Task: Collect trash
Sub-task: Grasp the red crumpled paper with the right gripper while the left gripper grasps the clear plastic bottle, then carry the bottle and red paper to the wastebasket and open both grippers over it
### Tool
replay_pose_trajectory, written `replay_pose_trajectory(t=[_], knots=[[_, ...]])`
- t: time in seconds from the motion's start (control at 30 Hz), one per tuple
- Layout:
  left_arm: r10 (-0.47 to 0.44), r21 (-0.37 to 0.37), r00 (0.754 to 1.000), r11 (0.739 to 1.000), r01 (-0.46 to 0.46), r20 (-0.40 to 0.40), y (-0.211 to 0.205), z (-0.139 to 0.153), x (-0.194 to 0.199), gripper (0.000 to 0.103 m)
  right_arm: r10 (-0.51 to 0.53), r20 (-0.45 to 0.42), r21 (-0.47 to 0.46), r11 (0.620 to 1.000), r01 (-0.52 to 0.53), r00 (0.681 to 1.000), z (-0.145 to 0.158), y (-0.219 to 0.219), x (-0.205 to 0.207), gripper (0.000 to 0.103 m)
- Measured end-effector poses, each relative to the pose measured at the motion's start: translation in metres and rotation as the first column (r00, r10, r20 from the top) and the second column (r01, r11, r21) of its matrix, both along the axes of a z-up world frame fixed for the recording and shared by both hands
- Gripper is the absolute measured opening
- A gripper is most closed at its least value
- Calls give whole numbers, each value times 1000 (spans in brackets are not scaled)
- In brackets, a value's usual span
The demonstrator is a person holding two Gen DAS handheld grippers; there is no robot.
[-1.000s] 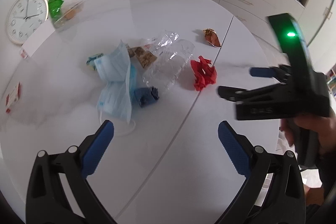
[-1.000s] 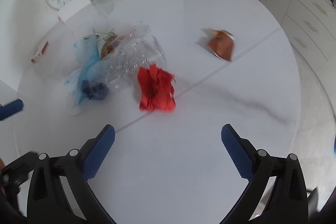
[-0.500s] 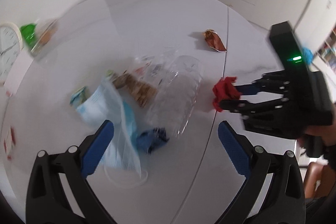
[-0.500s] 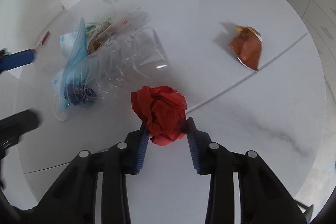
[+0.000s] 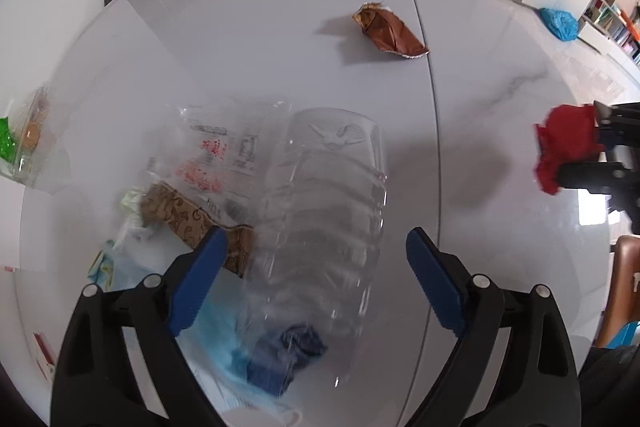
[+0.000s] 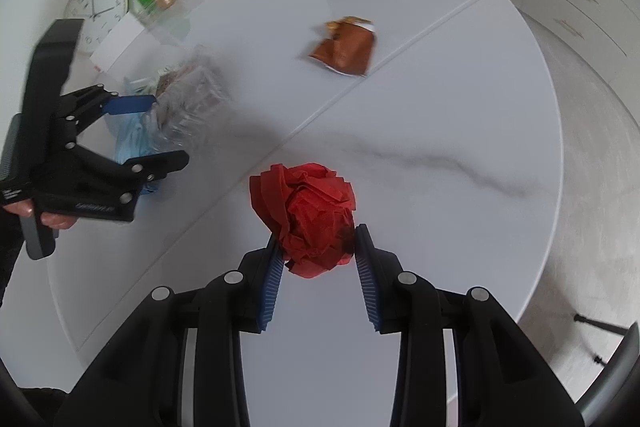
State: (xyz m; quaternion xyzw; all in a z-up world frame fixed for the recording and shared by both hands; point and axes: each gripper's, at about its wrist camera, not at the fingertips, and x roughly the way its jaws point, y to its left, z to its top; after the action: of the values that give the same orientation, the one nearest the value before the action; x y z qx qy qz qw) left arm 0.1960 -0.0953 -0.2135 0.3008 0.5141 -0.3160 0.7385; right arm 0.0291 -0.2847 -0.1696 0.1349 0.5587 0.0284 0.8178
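Right tool pinches the red crumpled paper; left tool, spread, straddles the clear plastic bottle at 12 o'clock, ready to close.

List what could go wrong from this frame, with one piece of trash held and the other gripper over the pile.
The right gripper pinches only the lower edge of the red crumpled paper, so it may slip out. The open left gripper straddles the clear plastic bottle, which could skid or drag the blue mask beneath it.
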Motion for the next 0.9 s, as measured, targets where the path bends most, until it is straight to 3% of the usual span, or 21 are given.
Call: replay_pose_trajectory(t=[0.17,0.4,0.63,0.9], knots=[[-6,29,1000,1000,6,-10,-11,-11,-1,62,-29,1,0,1000,29,1000,-1,-7,-7,36],[50,-42,999,998,-50,-2,-9,12,-19,61,-66,36,2,998,66,997,12,-14,-24,36],[111,-181,994,977,-111,-10,-2,59,-78,61,-97,68,12,995,96,993,31,-16,-56,36],[65,-242,997,968,-73,-38,-19,79,-154,61,-152,78,1,988,152,985,45,-25,-116,36]])
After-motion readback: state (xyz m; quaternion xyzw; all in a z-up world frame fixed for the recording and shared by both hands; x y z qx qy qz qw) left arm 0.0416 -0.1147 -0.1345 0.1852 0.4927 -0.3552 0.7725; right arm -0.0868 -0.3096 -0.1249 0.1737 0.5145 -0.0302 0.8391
